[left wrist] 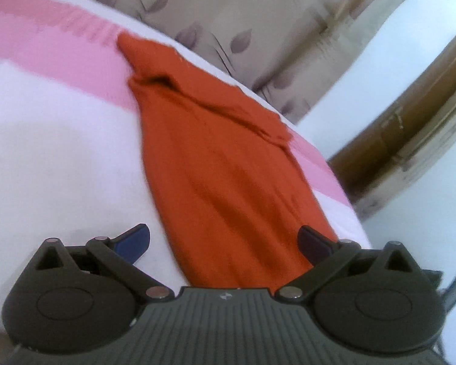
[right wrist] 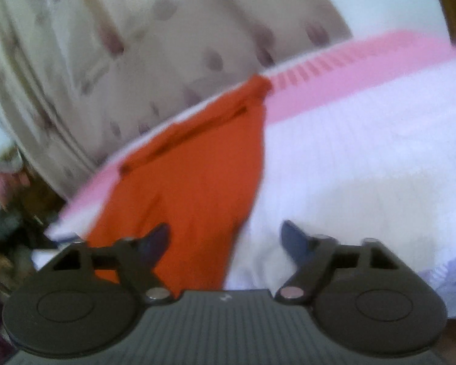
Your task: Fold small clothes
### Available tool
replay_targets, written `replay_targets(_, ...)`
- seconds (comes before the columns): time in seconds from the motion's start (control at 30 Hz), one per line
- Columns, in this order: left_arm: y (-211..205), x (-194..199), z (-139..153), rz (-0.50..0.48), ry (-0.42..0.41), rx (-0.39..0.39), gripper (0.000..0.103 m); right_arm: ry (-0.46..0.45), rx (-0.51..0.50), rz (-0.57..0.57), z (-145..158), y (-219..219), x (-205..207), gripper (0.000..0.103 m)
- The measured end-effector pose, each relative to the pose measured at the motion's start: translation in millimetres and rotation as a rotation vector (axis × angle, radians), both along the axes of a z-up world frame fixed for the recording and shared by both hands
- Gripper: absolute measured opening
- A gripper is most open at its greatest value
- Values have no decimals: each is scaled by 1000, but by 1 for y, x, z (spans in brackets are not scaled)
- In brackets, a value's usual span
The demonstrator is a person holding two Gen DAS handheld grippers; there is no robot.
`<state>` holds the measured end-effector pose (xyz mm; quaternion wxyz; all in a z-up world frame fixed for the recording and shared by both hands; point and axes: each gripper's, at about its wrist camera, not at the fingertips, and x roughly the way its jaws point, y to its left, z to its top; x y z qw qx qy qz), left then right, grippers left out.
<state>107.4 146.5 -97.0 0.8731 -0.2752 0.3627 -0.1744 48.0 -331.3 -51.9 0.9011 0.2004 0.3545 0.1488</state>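
Garment: an orange cloth (left wrist: 215, 164) is laid flat as a long narrow strip on the bed (left wrist: 60, 158), with a raised seam or fold line crossing its far part. It is judged to be partly folded, sides brought inward so that a narrow band is left.

Place: the strip runs from the near edge of the bed toward the far edge, crossing the pink band (left wrist: 54, 48) of the cover there; its far tip ends just short of the curtain (left wrist: 228, 6) side.

Left gripper: the left gripper (left wrist: 225, 243) is held spread wide, low over the near end of the cloth. Nothing is pinched; the cloth lies between and below the fingers.

Right gripper: the right gripper (right wrist: 226, 240) is held parted, one finger over the orange cloth (right wrist: 197, 164), the other over the white cover (right wrist: 364, 167). Nothing is gripped.

Reason for pose: both are judged to be kept free of the cloth so the fold lies undisturbed.

View: the right wrist view is blurred, so contact with the cloth cannot be ruled out.

Next step: a lengthwise fold, near end carried to far end, is likely required.
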Motion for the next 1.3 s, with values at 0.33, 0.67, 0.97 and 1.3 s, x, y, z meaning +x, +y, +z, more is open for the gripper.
replay_targets(0.33,-13,-32,-8,-100,20,-58,98,-1,-6,48,-5,33,-12,19)
replay_targets(0.67,-28,-22,-35,-130,166,-159,98,44,254,-28,-26,5,-8,14)
replay_targets(0.97,-51,-20,-35,-110,125,-85,3,46,250,-38,-26,11,-2,13)
replay_targets(1.3,-47,-40,25,-33,-182,1,3,13,499,-87,-13,1,-3,9)
